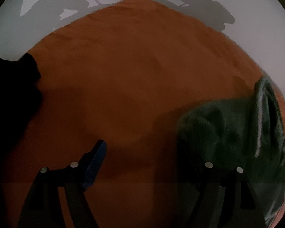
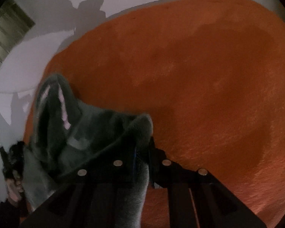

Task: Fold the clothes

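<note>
A dark green fleecy garment (image 2: pixel 81 133) hangs bunched over a wide orange cloth surface (image 2: pixel 199 76). In the right wrist view my right gripper (image 2: pixel 142 159) is shut on a fold of this garment, and the fabric runs down between its fingers. In the left wrist view the same green garment (image 1: pixel 228 133) drapes over the right finger of my left gripper (image 1: pixel 142 146) and hides its tip. The blue-padded left finger (image 1: pixel 96 159) stands bare over the orange cloth (image 1: pixel 123 76). The left jaws stand wide apart, pressing on nothing.
A black shape (image 1: pixel 13 79) sits at the orange cloth's left edge. Pale white surface (image 1: pixel 13 28) with hard shadows lies beyond the cloth. A slatted frame (image 2: pixel 7 32) shows at upper left. A person's hand (image 2: pixel 13 186) appears at lower left.
</note>
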Motion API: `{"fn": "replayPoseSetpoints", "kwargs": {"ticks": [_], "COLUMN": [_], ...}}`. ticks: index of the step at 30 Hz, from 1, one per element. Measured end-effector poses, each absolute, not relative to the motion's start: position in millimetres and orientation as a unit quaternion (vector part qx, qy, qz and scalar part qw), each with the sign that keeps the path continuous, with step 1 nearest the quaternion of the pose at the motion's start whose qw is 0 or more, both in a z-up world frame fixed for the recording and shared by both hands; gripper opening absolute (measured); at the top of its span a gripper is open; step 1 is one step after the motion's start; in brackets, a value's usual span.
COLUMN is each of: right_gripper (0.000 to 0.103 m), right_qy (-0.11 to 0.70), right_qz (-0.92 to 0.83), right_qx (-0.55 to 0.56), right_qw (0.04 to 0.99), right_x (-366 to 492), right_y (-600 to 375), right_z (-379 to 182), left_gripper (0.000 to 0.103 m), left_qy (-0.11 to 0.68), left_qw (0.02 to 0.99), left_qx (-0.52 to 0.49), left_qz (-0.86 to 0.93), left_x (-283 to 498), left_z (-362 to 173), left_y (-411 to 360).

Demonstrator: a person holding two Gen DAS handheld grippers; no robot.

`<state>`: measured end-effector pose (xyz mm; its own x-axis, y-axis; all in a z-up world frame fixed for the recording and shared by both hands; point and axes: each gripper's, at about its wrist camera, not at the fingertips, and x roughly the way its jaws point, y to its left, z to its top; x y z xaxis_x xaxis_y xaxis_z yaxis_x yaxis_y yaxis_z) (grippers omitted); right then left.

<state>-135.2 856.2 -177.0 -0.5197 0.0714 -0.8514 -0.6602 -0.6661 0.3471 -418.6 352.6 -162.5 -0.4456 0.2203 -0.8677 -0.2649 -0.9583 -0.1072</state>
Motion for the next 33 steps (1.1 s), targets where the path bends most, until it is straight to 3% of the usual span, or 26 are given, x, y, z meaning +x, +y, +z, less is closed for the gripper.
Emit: {"fn": "replayPoseSetpoints", "kwargs": {"ticks": [4, 5, 6, 7, 13, 14, 17, 19, 23, 26, 28, 29, 33], "right_gripper": [0.030, 0.038, 0.053, 0.056, 0.055, 0.050, 0.014, 0.011, 0.011, 0.011, 0.019, 0.030, 0.030], "right_qy": [0.356, 0.366, 0.369, 0.368, 0.309, 0.302, 0.334, 0.361, 0.392, 0.373, 0.360, 0.367, 0.395], "right_qz": [0.793, 0.801, 0.807, 0.811, 0.825, 0.821, 0.804, 0.787, 0.765, 0.784, 0.797, 0.795, 0.788], "right_qx": [-0.428, -0.396, -0.376, -0.363, -0.414, -0.421, -0.416, -0.408, -0.413, -0.398, -0.386, -0.386, -0.389], "right_qw": [0.248, 0.258, 0.268, 0.273, 0.231, 0.241, 0.263, 0.290, 0.300, 0.296, 0.294, 0.289, 0.269], "right_x": [-118.1, -101.1, -85.1, -69.9, -38.0, -40.2, -42.5, -37.1, -29.2, -28.0, -23.5, -18.8, 1.1], "right_y": [848.2, 842.3, 832.7, 818.8, 732.8, 732.0, 743.5, 752.6, 760.0, 746.8, 736.2, 730.6, 705.3], "right_z": [-156.7, -139.4, -126.2, -117.2, -143.5, -152.9, -176.8, -184.9, -184.8, -152.7, -134.2, -131.1, -121.0], "left_gripper": [0.078, 0.078, 0.078, 0.078, 0.078, 0.078, 0.078, 0.078, 0.077, 0.077, 0.077, 0.077, 0.077], "left_qy": [-0.006, -0.010, -0.010, -0.007, 0.055, 0.057, 0.067, 0.096, 0.129, 0.128, 0.126, 0.132, 0.127], "left_qw": [0.166, 0.180, 0.195, 0.217, 0.276, 0.280, 0.261, 0.252, 0.246, 0.246, 0.246, 0.247, 0.240], "left_qx": [-0.493, -0.493, -0.493, -0.493, -0.494, -0.500, -0.512, -0.512, -0.490, -0.480, -0.477, -0.480, -0.515], "left_qz": [0.854, 0.851, 0.848, 0.843, 0.822, 0.818, 0.815, 0.816, 0.826, 0.832, 0.834, 0.831, 0.813], "left_x": [-379.0, -364.8, -349.9, -332.6, -245.9, -240.1, -233.1, -228.2, -215.0, -203.2, -195.7, -190.9, -173.0], "left_z": [-134.2, -126.1, -120.7, -115.5, -119.1, -125.0, -150.0, -162.9, -161.0, -146.7, -138.6, -139.1, -158.8], "left_y": [335.4, 331.9, 327.0, 323.9, 329.2, 329.2, 324.8, 325.7, 321.0, 309.2, 300.4, 292.0, 264.0]}}
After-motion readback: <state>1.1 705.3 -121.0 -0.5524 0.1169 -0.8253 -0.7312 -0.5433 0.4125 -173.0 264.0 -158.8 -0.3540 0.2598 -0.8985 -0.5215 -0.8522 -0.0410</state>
